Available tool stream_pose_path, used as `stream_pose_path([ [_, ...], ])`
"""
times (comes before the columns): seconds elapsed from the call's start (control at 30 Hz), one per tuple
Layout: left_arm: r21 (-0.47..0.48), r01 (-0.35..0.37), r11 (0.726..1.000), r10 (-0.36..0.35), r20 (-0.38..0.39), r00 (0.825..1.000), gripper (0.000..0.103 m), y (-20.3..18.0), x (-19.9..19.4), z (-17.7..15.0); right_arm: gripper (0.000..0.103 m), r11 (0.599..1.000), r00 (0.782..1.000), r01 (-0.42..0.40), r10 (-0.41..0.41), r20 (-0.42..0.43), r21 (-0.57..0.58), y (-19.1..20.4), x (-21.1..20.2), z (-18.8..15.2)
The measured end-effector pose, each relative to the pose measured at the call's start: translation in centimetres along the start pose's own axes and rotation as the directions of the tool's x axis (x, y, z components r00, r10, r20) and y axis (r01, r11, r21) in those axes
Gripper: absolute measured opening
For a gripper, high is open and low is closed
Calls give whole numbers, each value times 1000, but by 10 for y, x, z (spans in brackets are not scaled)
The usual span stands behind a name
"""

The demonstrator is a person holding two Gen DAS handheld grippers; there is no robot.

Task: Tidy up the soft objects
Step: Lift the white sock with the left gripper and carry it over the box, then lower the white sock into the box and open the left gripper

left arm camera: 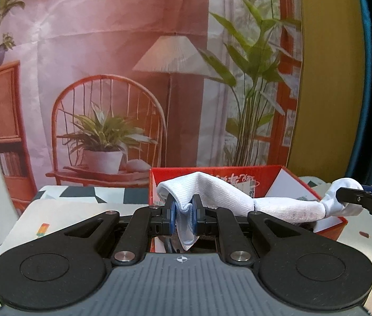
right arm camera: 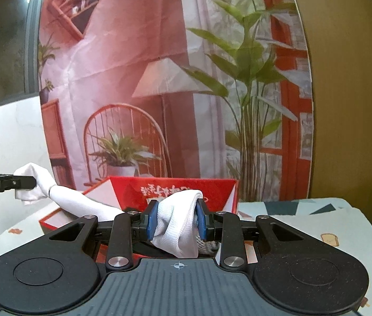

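Both grippers — left (left arm camera: 183, 212), right (right arm camera: 176, 220) — clamp one white sock (left arm camera: 278, 209), stretched above the red box (left arm camera: 286, 175). Not yet stowed, I judge — lowering it in remains.

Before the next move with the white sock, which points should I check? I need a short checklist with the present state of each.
1. Left gripper shut on the white sock: ok.
2. Right gripper shut on the other end: ok.
3. Sock lifted above the red box, not lying in it: ok.
4. Sock straight between the grippers: not ok, it is twisted and bunched.
5. Box open at the top: ok.
6. Room left inside the box: cannot tell, the grippers hide most of its inside.
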State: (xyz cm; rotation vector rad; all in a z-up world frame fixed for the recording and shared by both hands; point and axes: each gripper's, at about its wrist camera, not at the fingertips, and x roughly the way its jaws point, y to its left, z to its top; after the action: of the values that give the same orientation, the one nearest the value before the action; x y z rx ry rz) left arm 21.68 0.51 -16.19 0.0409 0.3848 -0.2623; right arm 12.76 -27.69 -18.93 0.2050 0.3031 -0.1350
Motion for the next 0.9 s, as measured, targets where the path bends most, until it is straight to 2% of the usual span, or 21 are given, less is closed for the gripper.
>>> stream_pose_path([
  [0.27, 36, -15, 999, 17, -53, 998, 13, 1, 28, -4, 27, 1000, 996, 11, -13, -84, -28, -2, 29, -6],
  [0.57, 23, -6, 1000, 9, -111, 994, 13, 6, 47, -7, 27, 999, 988, 17, -23, -154, -35, -6, 52, -9],
  [0.9, 37, 32, 999, -25, -170, 985, 13, 2, 69, -10, 27, 1000, 976, 12, -16, -217, -22, -7, 68, -14],
])
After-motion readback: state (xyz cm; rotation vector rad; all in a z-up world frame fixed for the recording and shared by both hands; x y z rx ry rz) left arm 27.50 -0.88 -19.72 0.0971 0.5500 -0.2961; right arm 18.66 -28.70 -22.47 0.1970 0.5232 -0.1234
